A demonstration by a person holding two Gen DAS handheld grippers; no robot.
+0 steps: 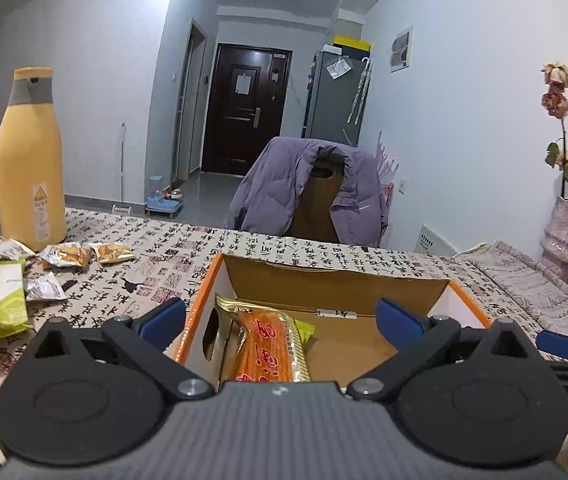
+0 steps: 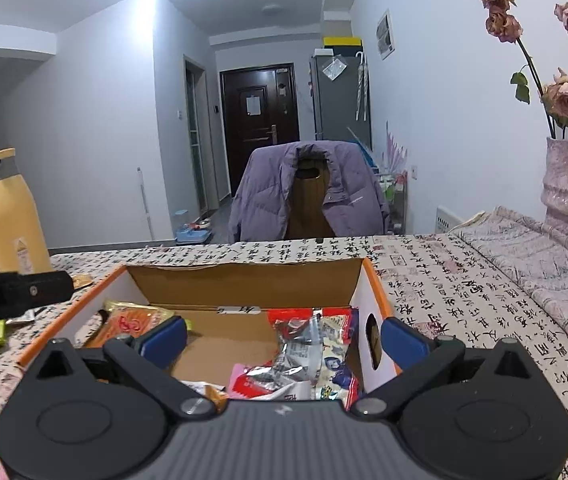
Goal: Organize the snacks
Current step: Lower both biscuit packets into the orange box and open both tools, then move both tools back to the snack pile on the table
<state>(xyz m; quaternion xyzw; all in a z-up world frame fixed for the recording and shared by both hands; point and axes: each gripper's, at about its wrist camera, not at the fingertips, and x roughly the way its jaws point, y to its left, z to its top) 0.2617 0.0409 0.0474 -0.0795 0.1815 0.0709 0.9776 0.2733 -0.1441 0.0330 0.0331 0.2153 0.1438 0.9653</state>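
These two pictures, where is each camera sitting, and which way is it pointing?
Left wrist: sits on the left gripper, looking forward and slightly down past its open blue fingers into the left end of the box, at an orange packet; loose snacks and a bottle lie to its left.
Right wrist: sits on the right gripper, open too, over the box's right end and a heap of packets.
Shared: box, orange packet, bottle, chair with purple jacket, door. Each view also catches a part of the other gripper.

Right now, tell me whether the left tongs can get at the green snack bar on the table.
Probably yes. The left tongs are open and empty over the box; the green snack bar lies uncovered to their left, nothing between.
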